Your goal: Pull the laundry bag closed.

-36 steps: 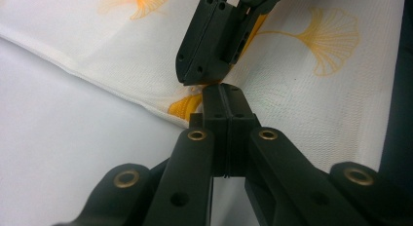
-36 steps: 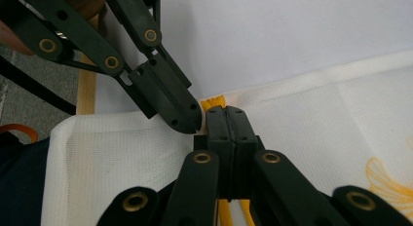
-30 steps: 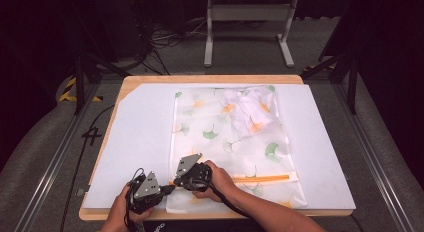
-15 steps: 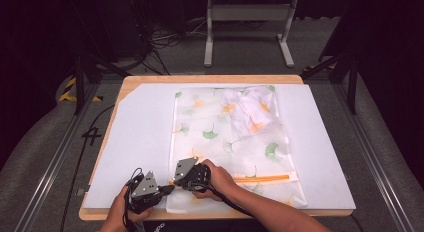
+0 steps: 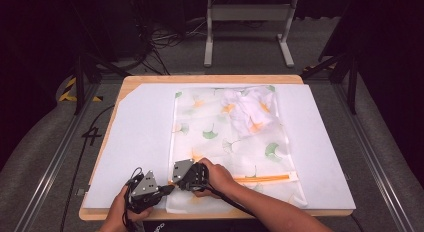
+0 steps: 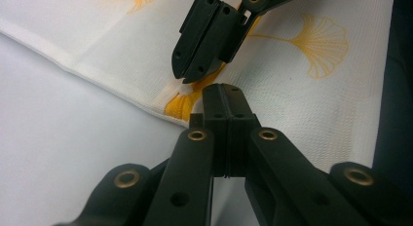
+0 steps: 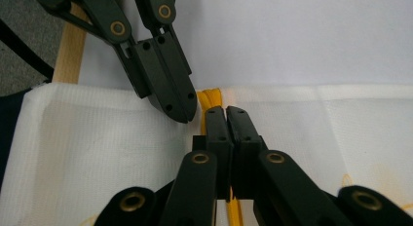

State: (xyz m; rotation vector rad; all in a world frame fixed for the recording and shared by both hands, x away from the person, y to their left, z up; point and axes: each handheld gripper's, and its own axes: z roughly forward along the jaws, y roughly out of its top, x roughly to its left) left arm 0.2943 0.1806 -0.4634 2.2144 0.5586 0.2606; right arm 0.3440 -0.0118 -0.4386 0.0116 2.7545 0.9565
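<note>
Since the frame one second ago, the right gripper (image 5: 172,181) has shifted left toward the left gripper (image 5: 169,188), and both now meet at the near-left corner of the mesh bag.

The wooden table (image 5: 210,79) carries a white mat (image 5: 135,137). A white mesh laundry bag (image 5: 220,142) printed with green and orange ginkgo leaves lies flat on the mat, with crumpled white fabric (image 5: 249,112) visible in its far-right part. An orange zipper (image 5: 265,178) runs along the bag's near edge.

In the high view, the left hand (image 5: 122,209) and right hand (image 5: 215,176) hold the grippers close together at the bag's near-left corner.

In the left gripper view, the left gripper (image 6: 225,92) has its jaws pressed together at the bag's edge (image 6: 122,92), beside the orange zipper end (image 6: 178,106); whether they clamp fabric cannot be told. The right gripper (image 6: 187,77) tip sits just beside a small white zipper part (image 6: 186,89).

In the right gripper view, the right gripper (image 7: 225,111) has its jaws together over the orange zipper end (image 7: 209,98); the left gripper (image 7: 187,114) is also closed, just beside it.
</note>
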